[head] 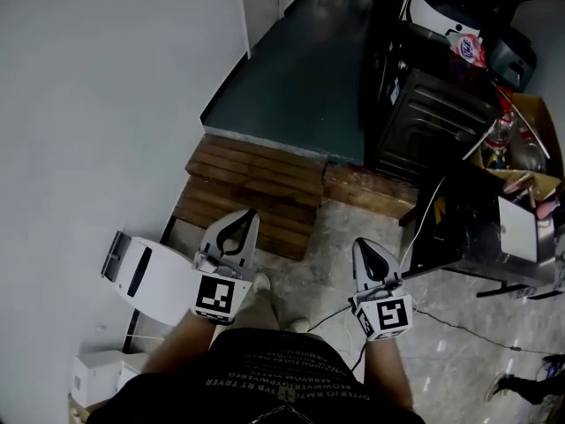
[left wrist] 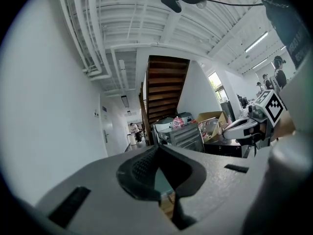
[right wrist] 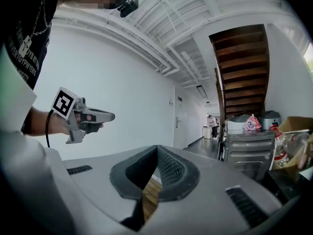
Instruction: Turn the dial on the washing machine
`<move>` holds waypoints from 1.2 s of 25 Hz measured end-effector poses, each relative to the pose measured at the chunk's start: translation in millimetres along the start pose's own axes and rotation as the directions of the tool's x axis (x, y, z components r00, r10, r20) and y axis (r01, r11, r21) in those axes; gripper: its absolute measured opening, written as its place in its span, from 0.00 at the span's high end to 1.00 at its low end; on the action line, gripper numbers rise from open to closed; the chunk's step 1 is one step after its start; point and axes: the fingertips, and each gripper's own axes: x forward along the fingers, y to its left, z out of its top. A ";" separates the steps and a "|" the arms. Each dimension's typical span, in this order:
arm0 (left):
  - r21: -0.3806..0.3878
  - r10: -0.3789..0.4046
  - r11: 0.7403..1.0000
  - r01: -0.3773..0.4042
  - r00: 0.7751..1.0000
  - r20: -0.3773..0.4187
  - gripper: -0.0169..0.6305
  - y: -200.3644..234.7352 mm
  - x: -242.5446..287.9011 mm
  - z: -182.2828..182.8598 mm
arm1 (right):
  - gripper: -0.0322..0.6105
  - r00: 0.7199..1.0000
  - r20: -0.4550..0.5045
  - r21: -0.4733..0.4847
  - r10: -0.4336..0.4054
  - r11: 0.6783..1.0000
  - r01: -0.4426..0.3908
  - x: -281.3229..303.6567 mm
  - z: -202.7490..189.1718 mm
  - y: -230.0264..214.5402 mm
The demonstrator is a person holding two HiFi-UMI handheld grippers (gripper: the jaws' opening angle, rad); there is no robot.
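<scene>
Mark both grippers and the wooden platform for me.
left gripper (head: 252, 214), head view, tip of its closed fingers
right gripper (head: 359, 244), head view, tip of its closed fingers
wooden platform (head: 256, 184), head view, middle planks

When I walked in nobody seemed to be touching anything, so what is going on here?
A person stands holding a gripper in each hand, both level in front of the body. The left gripper and the right gripper each have their jaws together with nothing between them, and neither touches anything. A wooden pallet lies on the floor just ahead. No dial is being turned yet.
</scene>
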 end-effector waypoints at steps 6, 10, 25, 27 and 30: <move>-0.003 -0.031 1.000 0.031 0.998 0.059 0.97 36.3 38.8 0.4 | 0.95 1.000 -0.006 -0.020 -0.026 0.999 0.025 50.1 6.4 -7.4; 0.008 -0.063 0.998 0.062 0.996 0.057 0.97 60.6 70.5 -3.7 | 0.95 0.998 -0.022 -0.014 -0.054 0.998 0.053 82.8 8.9 -18.2; -0.010 -0.168 0.986 0.168 0.985 0.028 0.97 177.9 142.4 -56.6 | 0.95 0.999 -0.043 -0.063 -0.030 0.998 0.027 240.3 29.0 9.1; -0.003 -0.172 0.985 0.172 0.984 0.043 0.97 195.0 145.0 -61.5 | 0.95 0.998 -0.042 -0.090 -0.040 0.995 0.036 251.8 35.3 10.5; -0.029 -0.165 0.986 0.166 0.985 0.047 0.97 215.7 148.8 -68.3 | 0.95 0.997 -0.031 -0.106 -0.066 0.992 0.062 260.1 45.1 5.1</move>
